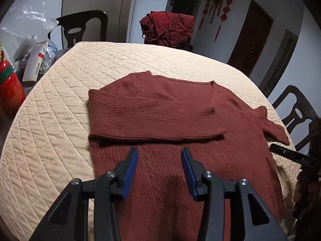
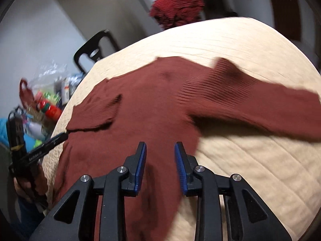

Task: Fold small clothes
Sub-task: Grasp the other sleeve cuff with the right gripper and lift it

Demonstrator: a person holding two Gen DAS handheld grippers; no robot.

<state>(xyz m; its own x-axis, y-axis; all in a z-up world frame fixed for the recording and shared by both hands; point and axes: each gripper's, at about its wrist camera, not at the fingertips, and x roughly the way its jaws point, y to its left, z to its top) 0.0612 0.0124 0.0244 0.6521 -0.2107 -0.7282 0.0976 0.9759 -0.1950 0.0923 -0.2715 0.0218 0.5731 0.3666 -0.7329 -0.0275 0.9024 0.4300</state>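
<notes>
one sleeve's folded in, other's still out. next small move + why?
Probably send the right gripper, open and empty, to the spread sleeve to fold it across the sweater; the other sleeve already lies across the chest.

A round table (image 1: 60,104) under a cream quilted cover carries one rust-brown knitted sweater (image 1: 180,120), lying flat near the near edge, one sleeve folded across its chest, the other stretched towards the right edge.
</notes>
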